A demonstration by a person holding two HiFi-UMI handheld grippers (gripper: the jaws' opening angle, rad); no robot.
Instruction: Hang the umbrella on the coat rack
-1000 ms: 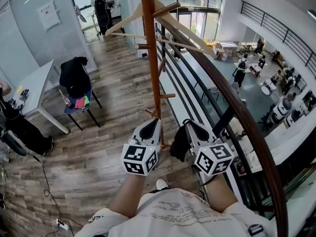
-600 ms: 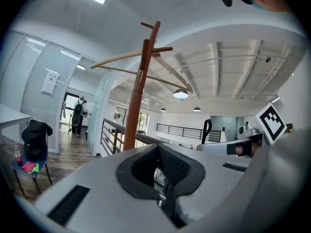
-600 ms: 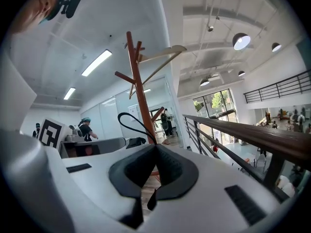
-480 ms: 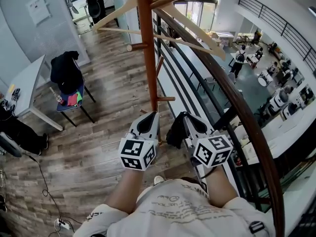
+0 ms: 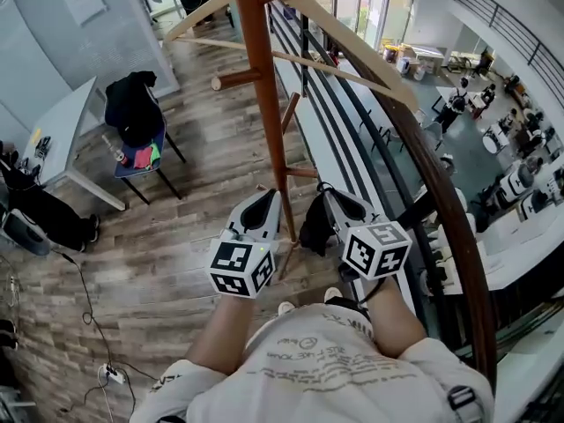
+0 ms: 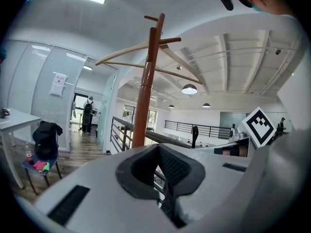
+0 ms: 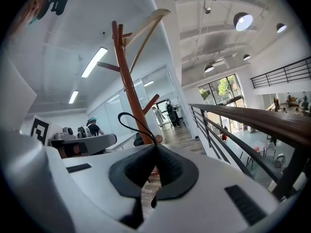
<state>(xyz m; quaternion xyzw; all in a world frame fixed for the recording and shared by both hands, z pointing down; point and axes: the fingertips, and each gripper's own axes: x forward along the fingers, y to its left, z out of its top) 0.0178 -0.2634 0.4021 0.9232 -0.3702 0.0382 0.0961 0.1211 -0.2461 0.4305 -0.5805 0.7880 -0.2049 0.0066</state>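
Note:
The brown wooden coat rack [image 5: 264,86] rises just ahead of me, with side pegs [image 5: 288,113] and a pale wooden hanger [image 5: 352,33] near its top. My right gripper [image 5: 324,192] is shut on the strap of the black folded umbrella [image 5: 313,229], which hangs down on its left side, close to the pole. In the right gripper view the strap's black loop [image 7: 131,124] sticks out beyond the shut jaw tips [image 7: 155,144], in front of the rack [image 7: 127,86]. My left gripper [image 5: 264,199] is shut and holds nothing. It points at the pole [image 6: 143,96].
A railing with a brown handrail [image 5: 441,192] runs along the right, with a drop to a lower floor beyond it. On the left stand a chair with a black jacket [image 5: 137,122] and a white table [image 5: 62,144]. A cable [image 5: 79,324] lies on the wooden floor.
Both grippers, the right one still holding the umbrella, have moved forward, closer to the rack's pole, and a little lower.

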